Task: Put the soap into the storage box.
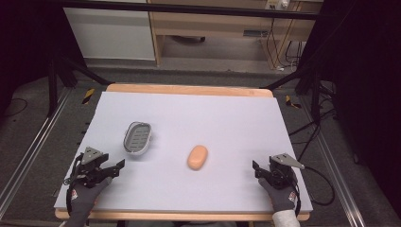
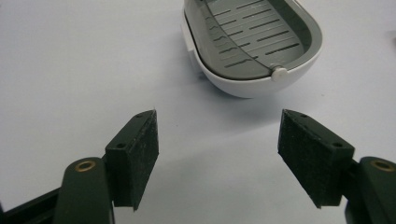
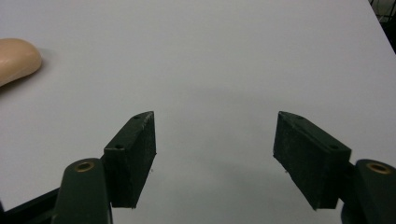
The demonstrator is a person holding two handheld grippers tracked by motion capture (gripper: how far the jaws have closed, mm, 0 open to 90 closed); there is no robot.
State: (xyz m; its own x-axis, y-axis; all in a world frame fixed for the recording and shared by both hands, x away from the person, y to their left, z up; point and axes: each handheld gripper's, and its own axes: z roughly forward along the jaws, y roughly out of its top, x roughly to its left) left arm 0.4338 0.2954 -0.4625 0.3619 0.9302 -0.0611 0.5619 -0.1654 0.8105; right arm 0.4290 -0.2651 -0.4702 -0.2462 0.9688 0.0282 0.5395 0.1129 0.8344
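Item 1, my left gripper (image 1: 116, 168): jaws spread wide, nothing between them, near the front left of the table (image 1: 236, 118), aimed at the dish just ahead

Item 2, soap dish (image 1: 137, 137): white shell with grey slotted insert, left of centre, upright. Likely light, rigid plastic, smooth-walled; I judge the rim the best hold

Item 3, soap bar (image 1: 197, 157): peach oval lying flat mid-table, right of the dish and apart from it. Probably firm, slick and rounded; I would grip across its narrow width

Item 4, my right gripper (image 1: 259, 171): jaws apart, unloaded, front right, well clear of the bar
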